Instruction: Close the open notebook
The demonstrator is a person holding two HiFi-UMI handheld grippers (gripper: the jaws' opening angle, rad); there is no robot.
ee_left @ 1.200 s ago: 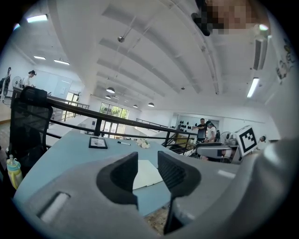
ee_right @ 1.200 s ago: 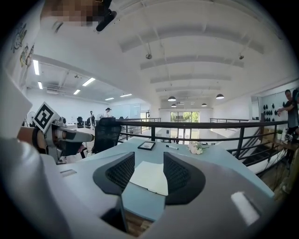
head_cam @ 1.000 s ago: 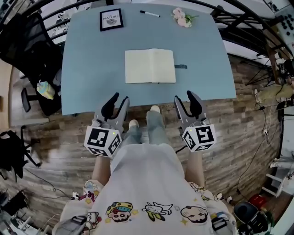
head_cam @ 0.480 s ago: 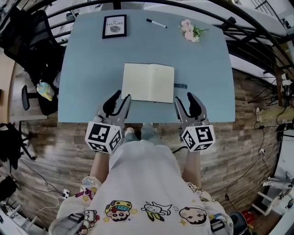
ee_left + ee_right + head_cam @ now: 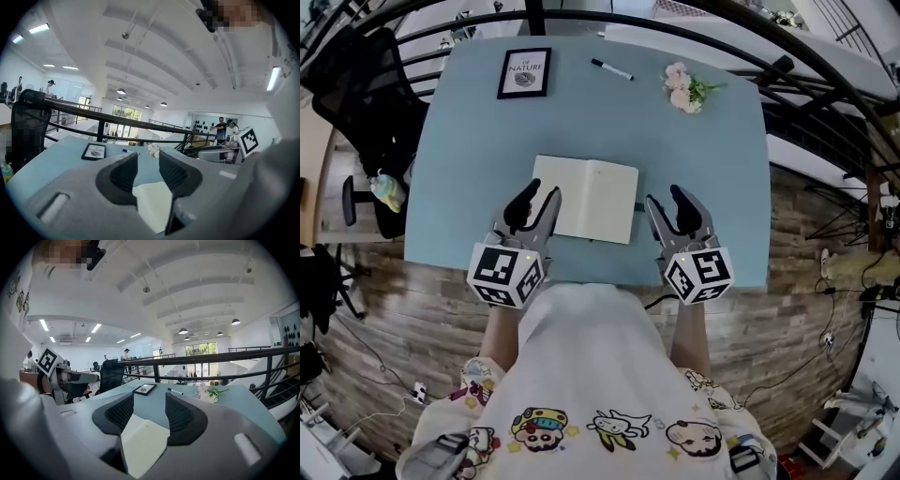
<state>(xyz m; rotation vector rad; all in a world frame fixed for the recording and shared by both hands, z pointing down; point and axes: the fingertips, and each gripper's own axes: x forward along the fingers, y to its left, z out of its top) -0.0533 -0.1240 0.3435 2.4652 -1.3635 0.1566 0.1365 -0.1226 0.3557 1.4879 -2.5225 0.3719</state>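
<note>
Head view, notebook (image 5: 586, 199): open, flat on the blue surface (image 5: 469, 141).
Left claw (image 5: 532, 195): narrow gap, empty, at its left edge.
Right claw (image 5: 666, 197): wide, empty, just right.

We see the notebook (image 5: 591, 197) only in part: the left gripper (image 5: 542, 191) hides its near left corner.

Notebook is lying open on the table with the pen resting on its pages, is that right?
Not quite. The notebook lies open on the table, but the pen is not on its pages: it lies apart, near the table's far edge, between the frame and the flowers. The head view shows this.
</note>
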